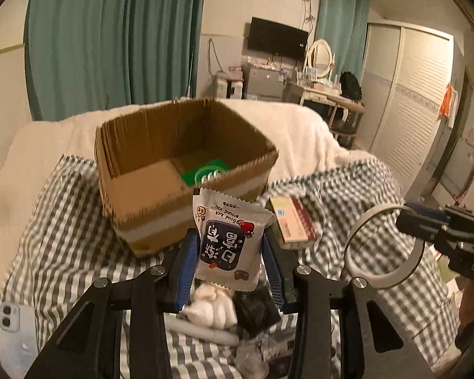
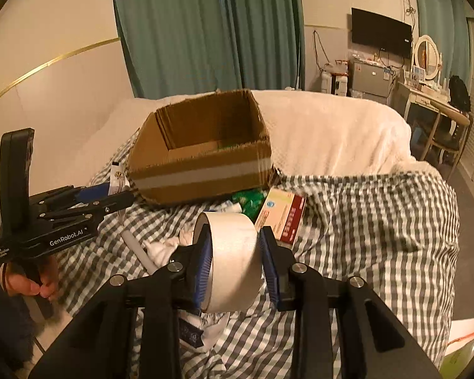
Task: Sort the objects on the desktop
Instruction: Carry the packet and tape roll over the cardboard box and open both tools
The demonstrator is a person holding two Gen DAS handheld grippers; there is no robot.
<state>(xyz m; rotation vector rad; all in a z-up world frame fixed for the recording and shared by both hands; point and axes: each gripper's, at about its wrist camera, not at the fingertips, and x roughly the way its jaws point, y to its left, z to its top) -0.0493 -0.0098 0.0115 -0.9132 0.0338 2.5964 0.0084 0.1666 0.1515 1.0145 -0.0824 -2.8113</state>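
Note:
An open cardboard box (image 1: pixel 161 145) stands on a checked cloth (image 1: pixel 63 221); a green item (image 1: pixel 205 172) lies inside. My left gripper (image 1: pixel 229 252) is shut on a white snack packet (image 1: pixel 227 240), held just in front of the box's near wall. My right gripper (image 2: pixel 233 259) is shut on a roll of white tape (image 2: pixel 233 252), held above the cloth short of the box (image 2: pixel 202 148). The tape roll also shows in the left wrist view (image 1: pixel 384 246), and the left gripper with the packet shows in the right wrist view (image 2: pixel 110 189).
A pink and red carton (image 2: pixel 281 218) and a green packet (image 2: pixel 249 200) lie by the box. White socks (image 1: pixel 211 306), a dark item (image 1: pixel 256 306) and a white phone (image 1: pixel 15 331) lie on the cloth. A white blanket (image 2: pixel 331 132) lies behind.

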